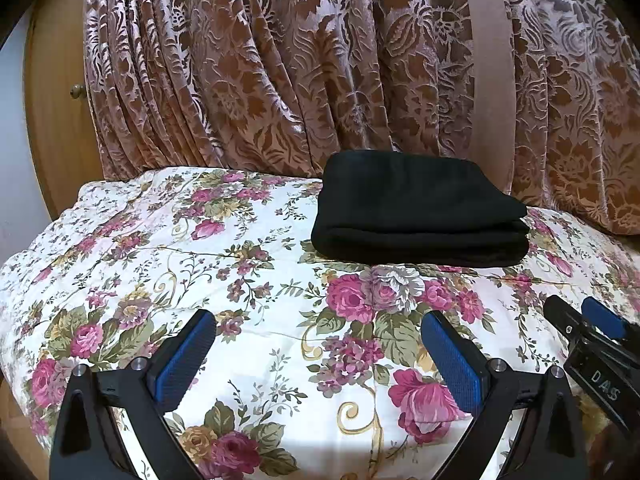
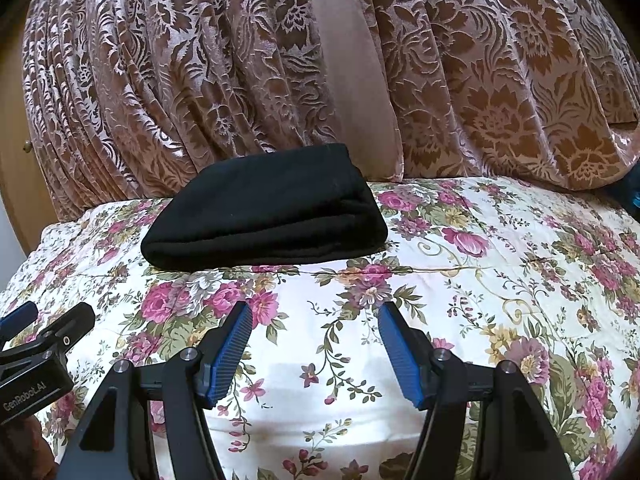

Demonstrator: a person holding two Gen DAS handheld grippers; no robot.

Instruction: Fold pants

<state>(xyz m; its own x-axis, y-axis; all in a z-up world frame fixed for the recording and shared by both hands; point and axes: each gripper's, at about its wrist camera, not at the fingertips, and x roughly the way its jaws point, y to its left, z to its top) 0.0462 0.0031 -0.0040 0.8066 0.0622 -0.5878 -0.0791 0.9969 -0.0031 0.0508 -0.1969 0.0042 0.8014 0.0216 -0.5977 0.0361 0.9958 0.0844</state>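
Black fleece pants [image 1: 416, 208] lie folded in a compact stack on the floral quilt [image 1: 200, 264], by the brown curtain [image 1: 280, 60]. Left gripper [image 1: 320, 344] and right gripper [image 2: 314, 340] hover apart, empty; folding looks finished, needing perhaps only smoothing.

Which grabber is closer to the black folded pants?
Hard to call; maybe the right, slightly. The left gripper hovers open over the floral quilt, with the pants ahead to its right. The right gripper hovers open too, pants ahead to its left.

Bare floral quilt [image 1: 280, 360] lay between both grippers and folded black pants [image 1: 416, 216]. Patterned curtain [image 1: 260, 72] blocked directly behind the pants.
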